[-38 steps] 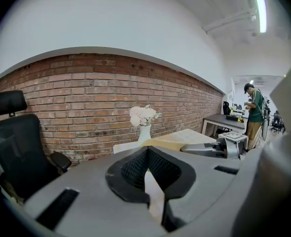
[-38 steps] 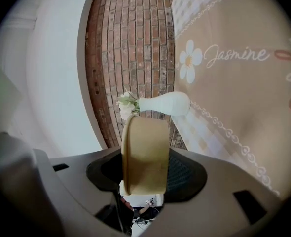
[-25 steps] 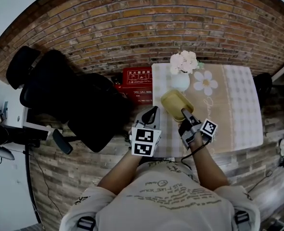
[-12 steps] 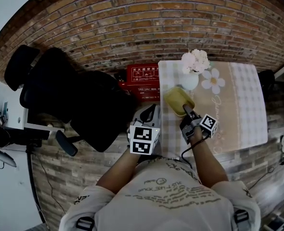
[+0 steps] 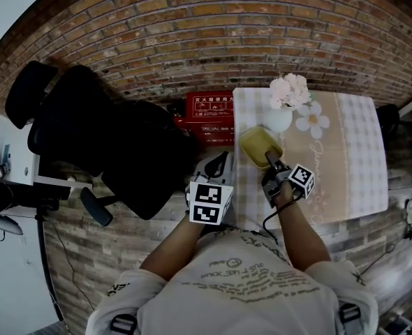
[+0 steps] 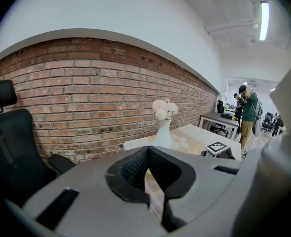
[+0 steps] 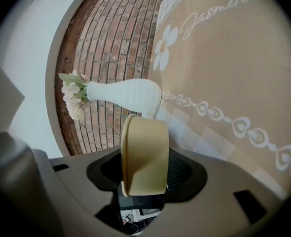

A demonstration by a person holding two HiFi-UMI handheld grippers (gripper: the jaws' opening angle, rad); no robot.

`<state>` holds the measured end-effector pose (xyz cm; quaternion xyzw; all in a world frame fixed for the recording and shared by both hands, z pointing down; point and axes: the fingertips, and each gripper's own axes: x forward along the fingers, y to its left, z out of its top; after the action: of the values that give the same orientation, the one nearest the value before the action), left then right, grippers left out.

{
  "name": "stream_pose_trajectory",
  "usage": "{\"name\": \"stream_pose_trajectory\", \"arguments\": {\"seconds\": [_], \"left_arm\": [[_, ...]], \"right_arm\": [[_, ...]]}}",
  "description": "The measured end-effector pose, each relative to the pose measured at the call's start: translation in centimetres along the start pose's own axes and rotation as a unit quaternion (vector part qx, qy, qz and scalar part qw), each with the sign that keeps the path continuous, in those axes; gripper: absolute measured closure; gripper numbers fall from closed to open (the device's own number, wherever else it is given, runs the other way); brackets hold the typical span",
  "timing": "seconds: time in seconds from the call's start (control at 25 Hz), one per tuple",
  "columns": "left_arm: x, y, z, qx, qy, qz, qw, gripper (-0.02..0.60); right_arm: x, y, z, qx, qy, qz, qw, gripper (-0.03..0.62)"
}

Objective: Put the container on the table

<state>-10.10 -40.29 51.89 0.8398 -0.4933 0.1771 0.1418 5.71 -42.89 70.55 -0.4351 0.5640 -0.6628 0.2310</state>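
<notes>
A yellow-beige container [image 5: 259,144] hangs over the left part of the table [image 5: 346,159], just in front of a white vase [image 5: 278,119] of pale flowers. My right gripper [image 5: 267,160] is shut on its near wall. In the right gripper view the container [image 7: 144,152] sits pinched between the black pads, with the vase [image 7: 123,97] close behind it. Whether its base touches the cloth is hidden. My left gripper [image 5: 222,162] hovers off the table's left edge, jaws together with nothing in them.
A red box [image 5: 207,117] lies on the floor against the brick wall, left of the table. A black office chair [image 5: 101,138] stands farther left. The left gripper view shows a person [image 6: 246,115] standing by desks in the distance.
My right gripper has sunk a little with the container still in its jaws, staying close to the vase. The left gripper has drifted slightly beside the table's edge.
</notes>
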Motion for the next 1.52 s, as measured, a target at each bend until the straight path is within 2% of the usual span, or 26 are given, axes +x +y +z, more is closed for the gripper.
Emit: {"name": "stream_pose_trajectory", "arguments": {"seconds": [0.2,0.44,0.56,0.88,0.96,1.04,1.08,1.16,1.2,1.32,1.4,1.52], "left_arm": [[0.3,0.0,0.1,-0.003,0.001,-0.001,1.0000,0.577],[0.8,-0.7,0.1,-0.001,0.003,-0.008,1.0000,0.577],[1.0,-0.9,0.2,0.001,0.002,-0.012,0.9999,0.577],[1.8,-1.8,0.5,0.004,0.000,-0.029,0.9996,0.577],[2.1,-2.0,0.7,0.005,0.000,-0.036,0.9993,0.577],[2.4,-2.3,0.9,0.006,-0.001,-0.042,0.9991,0.577],[2.5,-2.4,0.9,0.007,-0.001,-0.045,0.9990,0.577],[2.7,-2.8,1.1,0.010,-0.002,-0.052,0.9986,0.577],[2.8,-3.1,1.1,0.012,-0.003,-0.056,0.9984,0.577],[3.2,-4.1,1.6,0.019,-0.006,-0.074,0.9971,0.577],[3.4,-4.8,1.9,0.023,-0.008,-0.086,0.9960,0.577],[3.8,-5.9,2.2,0.030,-0.009,-0.103,0.9942,0.577]], "right_arm": [[-0.1,-0.8,0.2,-0.057,0.006,-0.057,0.997,0.384],[-0.5,-1.7,0.3,-0.147,0.019,-0.122,0.981,0.298],[-0.8,-2.2,0.7,-0.171,0.011,-0.148,0.974,0.267],[-2.7,-2.8,2.0,-0.174,-0.026,-0.180,0.968,0.258],[-3.2,-2.6,2.2,-0.164,-0.031,-0.171,0.971,0.258],[-3.6,-2.0,2.0,-0.139,-0.031,-0.145,0.979,0.263],[-3.8,-1.6,2.0,-0.129,-0.034,-0.135,0.982,0.284],[-4.6,-1.4,2.4,-0.131,-0.048,-0.138,0.981,0.422],[-5.1,-1.4,2.6,-0.138,-0.056,-0.145,0.978,0.464],[-6.7,-1.3,3.3,-0.152,-0.080,-0.162,0.972,0.549],[-7.6,-0.7,3.6,-0.163,-0.096,-0.165,0.968,0.585],[-8.7,0.7,4.0,-0.187,-0.114,-0.158,0.963,0.591]]}}
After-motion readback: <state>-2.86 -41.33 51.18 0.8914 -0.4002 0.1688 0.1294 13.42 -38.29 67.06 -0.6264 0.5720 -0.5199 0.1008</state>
